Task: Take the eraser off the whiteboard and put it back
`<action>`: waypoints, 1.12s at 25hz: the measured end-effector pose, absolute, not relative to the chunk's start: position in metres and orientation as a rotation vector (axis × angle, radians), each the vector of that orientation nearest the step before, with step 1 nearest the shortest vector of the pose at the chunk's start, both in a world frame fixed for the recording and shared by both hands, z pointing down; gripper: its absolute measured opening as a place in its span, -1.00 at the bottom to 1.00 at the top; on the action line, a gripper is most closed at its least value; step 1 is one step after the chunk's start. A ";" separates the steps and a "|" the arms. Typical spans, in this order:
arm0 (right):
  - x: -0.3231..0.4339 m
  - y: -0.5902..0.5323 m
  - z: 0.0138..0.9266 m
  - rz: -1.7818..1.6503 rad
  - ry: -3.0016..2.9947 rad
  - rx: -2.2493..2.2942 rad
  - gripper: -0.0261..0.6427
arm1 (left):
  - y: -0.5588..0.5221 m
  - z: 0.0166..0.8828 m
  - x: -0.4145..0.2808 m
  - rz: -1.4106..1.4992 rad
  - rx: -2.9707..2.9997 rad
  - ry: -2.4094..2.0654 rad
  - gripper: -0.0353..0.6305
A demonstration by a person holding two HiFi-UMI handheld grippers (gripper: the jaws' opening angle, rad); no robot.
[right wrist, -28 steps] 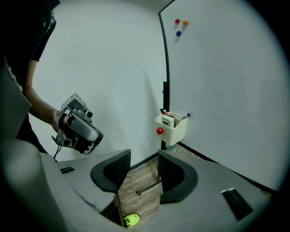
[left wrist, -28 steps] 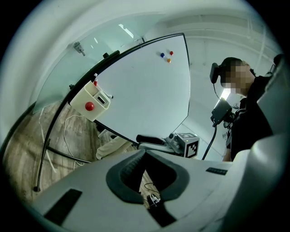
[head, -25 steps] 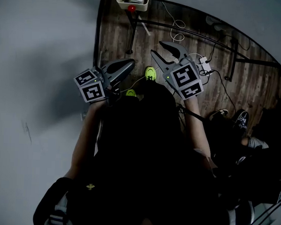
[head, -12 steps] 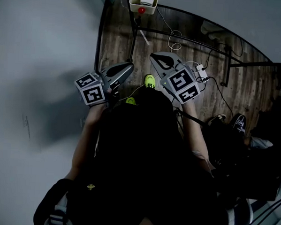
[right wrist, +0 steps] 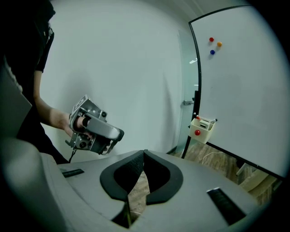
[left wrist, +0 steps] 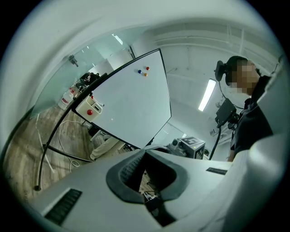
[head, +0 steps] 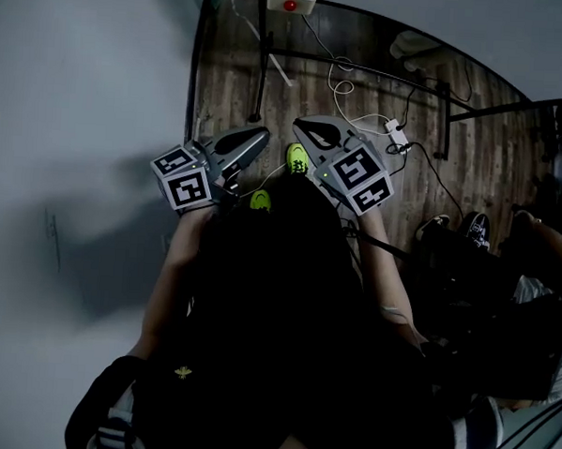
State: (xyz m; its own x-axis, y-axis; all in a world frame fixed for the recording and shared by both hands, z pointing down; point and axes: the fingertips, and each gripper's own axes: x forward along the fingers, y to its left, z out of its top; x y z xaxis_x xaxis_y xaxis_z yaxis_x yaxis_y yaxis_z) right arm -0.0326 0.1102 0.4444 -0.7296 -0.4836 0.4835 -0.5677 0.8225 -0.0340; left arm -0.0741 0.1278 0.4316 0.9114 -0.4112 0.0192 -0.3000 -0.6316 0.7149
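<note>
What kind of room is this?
Probably an office or workroom: a big whiteboard on a stand with coloured magnets, a small tray hung on it, and cables lying across the wooden floor.

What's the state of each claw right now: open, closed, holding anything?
Left claw: closed, tips together, nothing between them.
Right claw: closed, tips together, nothing between them.

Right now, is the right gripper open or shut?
Shut and empty. In the right gripper view the right gripper has its jaw tips touching, with nothing held between them.
</note>
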 end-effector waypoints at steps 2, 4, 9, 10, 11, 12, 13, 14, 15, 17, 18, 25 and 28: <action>-0.035 0.125 0.444 0.296 -2.558 0.804 -0.92 | 0.141 0.431 -0.074 -0.184 2.297 -0.479 -0.84; -0.038 0.137 0.444 0.329 -2.561 0.831 -0.92 | 0.153 0.433 -0.075 -0.181 2.296 -0.449 -0.84; -0.046 0.163 0.451 0.354 -2.539 0.883 -0.92 | 0.174 0.443 -0.081 -0.173 2.289 -0.391 -0.84; -0.046 0.168 0.451 0.362 -2.536 0.891 -0.92 | 0.177 0.443 -0.080 -0.172 2.289 -0.383 -0.84; -0.045 0.173 0.452 0.371 -2.531 0.897 -0.92 | 0.180 0.444 -0.079 -0.171 2.287 -0.375 -0.84; -0.044 0.177 0.454 0.381 -2.526 0.902 -0.92 | 0.182 0.444 -0.078 -0.172 2.286 -0.366 -0.84; -0.042 0.181 0.455 0.389 -2.522 0.905 -0.92 | 0.184 0.445 -0.076 -0.173 2.284 -0.360 -0.84; -0.040 0.183 0.456 0.396 -2.520 0.906 -0.92 | 0.184 0.445 -0.074 -0.175 2.285 -0.356 -0.84; -0.039 0.185 0.456 0.402 -2.521 0.905 -0.92 | 0.185 0.444 -0.073 -0.176 2.286 -0.354 -0.84; -0.039 0.184 0.457 0.416 -2.530 0.895 -0.92 | 0.184 0.443 -0.070 -0.178 2.292 -0.358 -0.84; -0.040 0.181 0.459 0.424 -2.537 0.889 -0.92 | 0.182 0.443 -0.071 -0.179 2.295 -0.363 -0.84; -0.053 0.151 0.441 0.413 -2.608 0.820 -0.92 | 0.160 0.423 -0.079 -0.222 2.303 -0.440 -0.84; -0.054 0.145 0.433 0.406 -2.640 0.816 -0.93 | 0.156 0.415 -0.083 -0.236 2.325 -0.471 -0.84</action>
State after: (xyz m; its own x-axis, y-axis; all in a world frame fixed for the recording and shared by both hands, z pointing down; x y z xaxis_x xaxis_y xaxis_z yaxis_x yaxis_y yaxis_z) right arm -0.0541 0.1446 0.4327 -0.7743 -0.4862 0.4051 -0.5855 0.7933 -0.1669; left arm -0.0827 0.1564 0.4150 0.9156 -0.4009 -0.0306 -0.2651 -0.6592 0.7037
